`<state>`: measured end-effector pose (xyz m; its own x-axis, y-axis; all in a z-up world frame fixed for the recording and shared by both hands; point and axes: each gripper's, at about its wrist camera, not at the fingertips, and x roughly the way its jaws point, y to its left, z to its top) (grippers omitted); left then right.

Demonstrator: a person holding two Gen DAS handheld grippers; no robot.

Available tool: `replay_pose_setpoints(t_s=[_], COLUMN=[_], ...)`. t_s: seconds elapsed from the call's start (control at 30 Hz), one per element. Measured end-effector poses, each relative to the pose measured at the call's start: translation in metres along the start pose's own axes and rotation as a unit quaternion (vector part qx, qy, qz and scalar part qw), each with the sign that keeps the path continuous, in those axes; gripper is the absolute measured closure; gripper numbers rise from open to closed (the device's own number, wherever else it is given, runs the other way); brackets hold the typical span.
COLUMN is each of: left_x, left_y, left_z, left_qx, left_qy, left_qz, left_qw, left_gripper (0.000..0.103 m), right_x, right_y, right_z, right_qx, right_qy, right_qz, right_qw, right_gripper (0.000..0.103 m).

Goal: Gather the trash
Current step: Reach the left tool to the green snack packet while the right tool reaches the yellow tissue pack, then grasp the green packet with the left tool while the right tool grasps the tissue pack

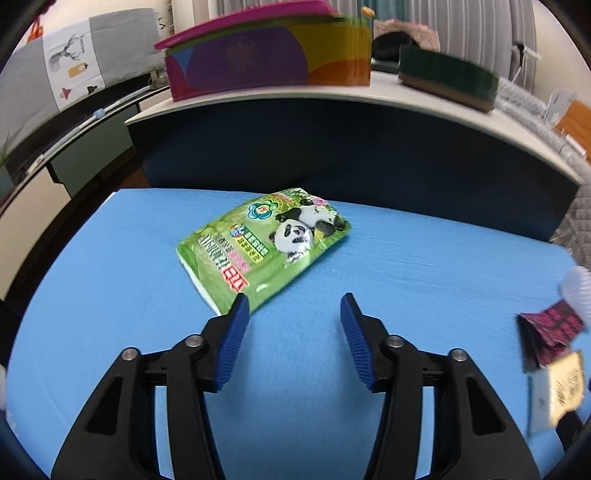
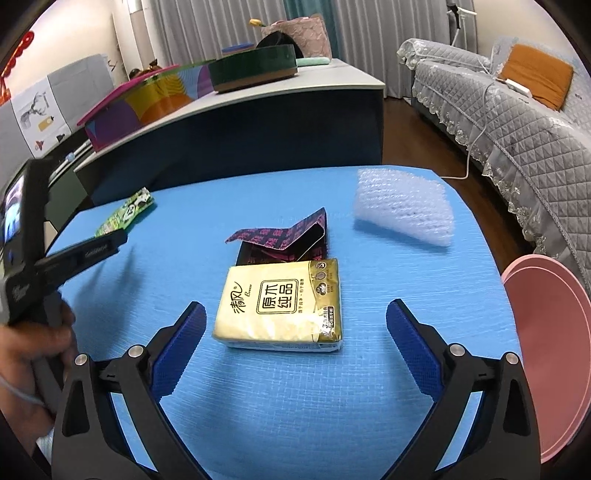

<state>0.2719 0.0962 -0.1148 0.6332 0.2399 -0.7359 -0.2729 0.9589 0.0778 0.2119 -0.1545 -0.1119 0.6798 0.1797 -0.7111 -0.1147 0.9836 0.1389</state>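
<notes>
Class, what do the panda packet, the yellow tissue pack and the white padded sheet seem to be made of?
Panda packet: glossy printed plastic film, by its sheen and creases. Yellow tissue pack: shiny soft plastic wrap, probably over paper tissues. White padded sheet: likely translucent bubble wrap, by its bumpy cells.

grey quilted sofa along the right wall, pleated curtains behind, dark wooden floor, white-topped navy counter beyond the blue mat.

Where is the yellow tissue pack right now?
In the right wrist view, the yellow tissue pack lies on the blue mat, just ahead of the open right gripper, touching the black-and-pink box.
</notes>
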Motion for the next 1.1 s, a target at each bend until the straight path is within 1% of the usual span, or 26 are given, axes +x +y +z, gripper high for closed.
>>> replay_pose_setpoints(t_s=[0.03, 0.1, 0.23, 0.37, 0.5, 0.57, 0.63, 0.73, 0.83, 0.93, 1.1], left_x=[0.005, 0.015, 0.026, 0.036, 0.042, 0.043, 0.043, 0.039, 0.030, 0.015, -0.016], left_y=[-0.002, -0.004, -0.008, -0.010, -0.010, -0.010, -0.013, -0.012, -0.006, 0.002, 0.010], left_z=[0.004, 0.010, 0.023, 0.034, 0.040, 0.042, 0.042, 0.040, 0.037, 0.035, 0.032], left_qx=[0.005, 0.010, 0.016, 0.019, 0.019, 0.017, 0.025, 0.022, 0.012, 0.005, -0.004], left_qy=[0.005, 0.018, 0.024, 0.026, 0.026, 0.026, 0.026, 0.024, 0.011, -0.005, -0.029], left_qz=[0.010, 0.024, 0.047, 0.056, 0.054, 0.037, 0.032, 0.028, 0.031, 0.031, 0.029], left_qw=[0.9999, 0.9995, 0.9985, 0.9979, 0.9980, 0.9988, 0.9988, 0.9991, 0.9994, 0.9995, 0.9991], left_gripper=[0.046, 0.046, 0.046, 0.045, 0.046, 0.058, 0.078, 0.090, 0.094, 0.097, 0.100], right_x=[0.001, 0.003, 0.008, 0.010, 0.013, 0.014, 0.015, 0.015, 0.016, 0.013, 0.008], right_y=[0.000, 0.001, 0.000, 0.000, -0.002, -0.002, -0.003, -0.004, -0.005, -0.005, -0.009], right_z=[0.000, 0.000, -0.001, -0.001, -0.002, -0.002, -0.001, -0.002, -0.002, -0.003, -0.006], right_qx=[-0.002, -0.005, -0.005, -0.006, -0.004, -0.003, -0.002, -0.001, 0.001, -0.001, 0.005], right_qy=[0.002, 0.006, 0.016, 0.024, 0.031, 0.034, 0.037, 0.039, 0.041, 0.039, 0.034], right_qz=[0.000, 0.001, 0.004, 0.005, 0.003, 0.002, 0.000, 0.000, -0.002, -0.011, -0.014], right_qw=[1.000, 1.000, 1.000, 1.000, 1.000, 0.999, 0.999, 0.999, 0.999, 0.999, 0.999], right_gripper=[0.007, 0.007, 0.007, 0.007, 0.007, 0.007, 0.008, 0.010, 0.017, 0.028, 0.030])
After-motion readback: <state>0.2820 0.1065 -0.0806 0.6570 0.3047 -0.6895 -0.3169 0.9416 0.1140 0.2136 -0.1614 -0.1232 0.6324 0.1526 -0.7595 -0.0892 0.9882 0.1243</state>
